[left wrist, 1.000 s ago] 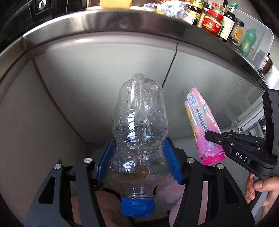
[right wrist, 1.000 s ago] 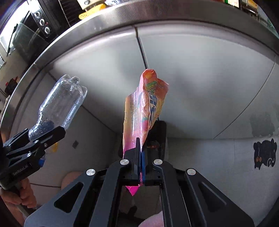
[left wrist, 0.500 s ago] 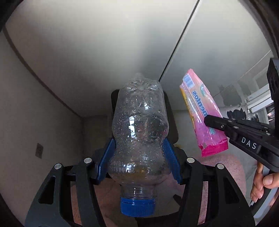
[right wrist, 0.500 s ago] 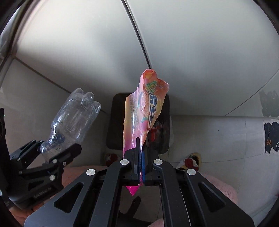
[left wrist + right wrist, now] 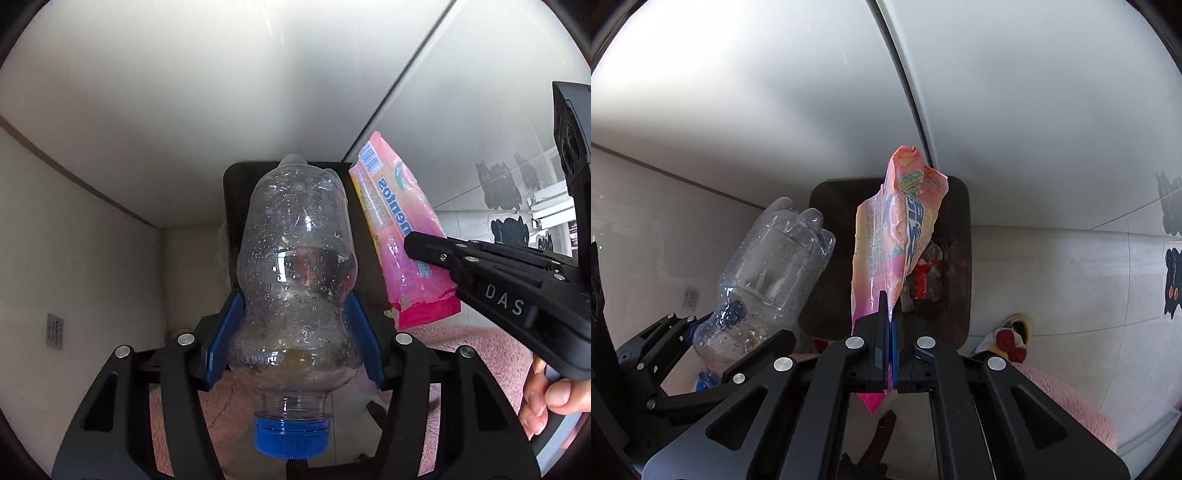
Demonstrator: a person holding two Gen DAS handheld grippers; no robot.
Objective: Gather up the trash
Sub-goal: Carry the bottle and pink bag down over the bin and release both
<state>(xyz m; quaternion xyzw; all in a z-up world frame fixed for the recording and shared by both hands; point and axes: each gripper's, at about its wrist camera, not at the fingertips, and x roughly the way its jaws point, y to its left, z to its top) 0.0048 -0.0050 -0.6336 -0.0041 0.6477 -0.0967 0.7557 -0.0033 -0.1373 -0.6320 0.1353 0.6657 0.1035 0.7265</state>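
Note:
My left gripper (image 5: 293,325) is shut on a clear crushed plastic bottle (image 5: 295,280) with a blue cap (image 5: 291,434), held cap toward the camera. It also shows in the right wrist view (image 5: 768,280). My right gripper (image 5: 888,306) is shut on a pink Mentos wrapper (image 5: 897,236), which stands upright; it also shows in the left wrist view (image 5: 402,243). Both are held above a dark open bin (image 5: 827,206) on the floor, with some trash inside it (image 5: 925,277).
White cabinet doors (image 5: 775,92) rise behind the bin. A pink fluffy rug (image 5: 1067,406) lies at the right. A small red and yellow slipper-like object (image 5: 1012,336) lies beside the bin. Black cat stickers (image 5: 1172,280) mark the tiled floor.
Both grippers have tilted down and moved closer to the bin; the counter top left the view and the bin now fills the middle. Both grips are unchanged.

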